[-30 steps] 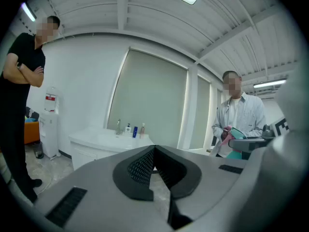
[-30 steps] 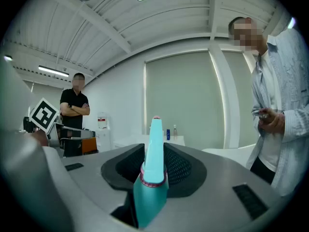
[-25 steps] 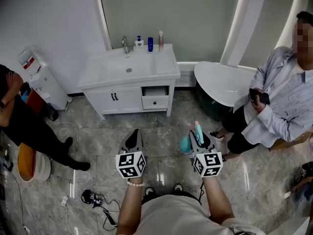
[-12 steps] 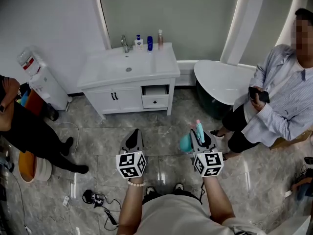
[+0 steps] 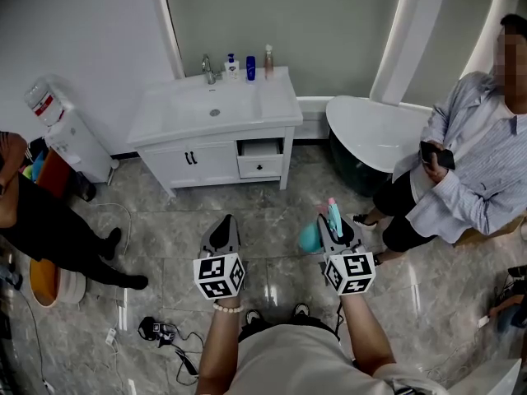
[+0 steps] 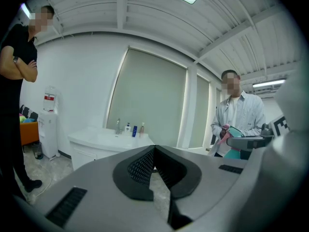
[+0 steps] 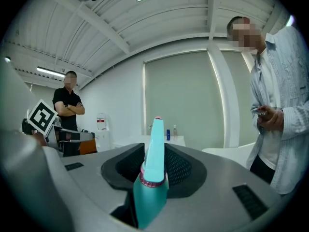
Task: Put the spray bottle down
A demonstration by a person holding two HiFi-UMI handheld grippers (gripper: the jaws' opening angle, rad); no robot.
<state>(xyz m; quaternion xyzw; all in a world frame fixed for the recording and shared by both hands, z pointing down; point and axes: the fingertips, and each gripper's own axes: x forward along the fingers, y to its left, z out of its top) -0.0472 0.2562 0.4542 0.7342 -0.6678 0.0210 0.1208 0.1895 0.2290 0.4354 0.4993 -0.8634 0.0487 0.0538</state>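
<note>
My right gripper (image 5: 334, 223) is shut on a teal spray bottle (image 5: 314, 237) with a pink collar, held over the grey marble floor. In the right gripper view the spray bottle (image 7: 152, 173) stands up between the black pads, its nozzle pointing up and away. My left gripper (image 5: 224, 230) hangs level beside it on the left, shut, with nothing between its jaws. The left gripper (image 6: 153, 172) shows its two pads meeting in the left gripper view, with the teal spray bottle (image 6: 236, 135) at the right. Both grippers point toward the white vanity.
A white vanity with a sink (image 5: 216, 112) stands ahead, small bottles (image 5: 250, 67) by its tap. A white tub (image 5: 370, 138) is at the right, a seated person (image 5: 469, 171) beside it. Another person (image 5: 41, 220) and a water dispenser (image 5: 62, 134) are at the left. Cables (image 5: 160, 334) lie on the floor.
</note>
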